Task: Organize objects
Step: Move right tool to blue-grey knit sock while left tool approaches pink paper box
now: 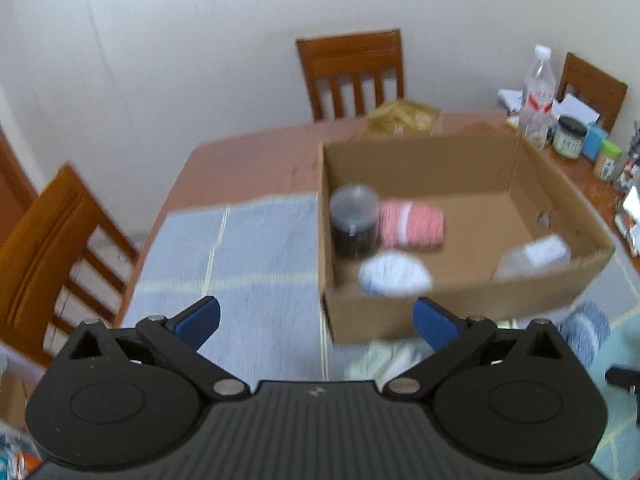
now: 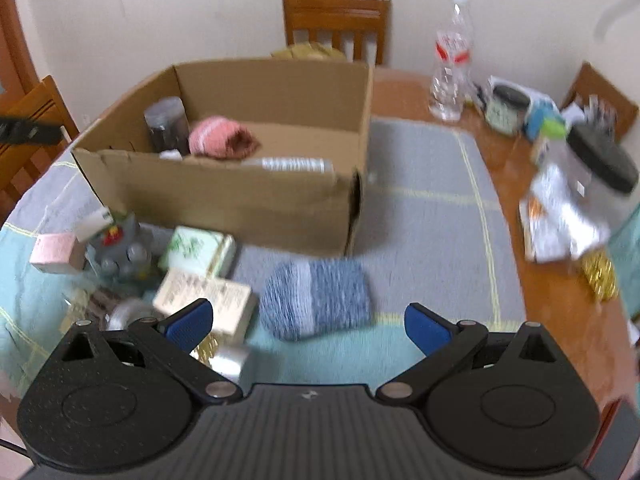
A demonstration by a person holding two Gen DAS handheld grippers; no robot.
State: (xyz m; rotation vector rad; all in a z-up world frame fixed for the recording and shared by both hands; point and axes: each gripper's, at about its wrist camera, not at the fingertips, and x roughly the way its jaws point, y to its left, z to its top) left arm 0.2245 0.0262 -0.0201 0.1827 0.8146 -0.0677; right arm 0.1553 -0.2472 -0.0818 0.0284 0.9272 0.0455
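Both claws hang spread and empty above a cloth-covered dining table. Ahead of the left gripper [image 1: 316,322] sits an open cardboard box [image 1: 440,308] holding a dark lidded jar [image 1: 354,222], a rolled pink knit cloth [image 1: 412,224], a white-and-blue rolled cloth [image 1: 394,274] and a clear plastic bottle [image 1: 532,258] lying on its side. The right gripper [image 2: 308,326] hovers just behind a rolled blue knit cloth [image 2: 316,298] lying on the tablecloth [image 2: 424,208] — outside the box, near its front wall. Left of that claw's blue pads lies a clutter of small cartons — one a green-printed box [image 2: 198,250] — too blurred to tell apart.
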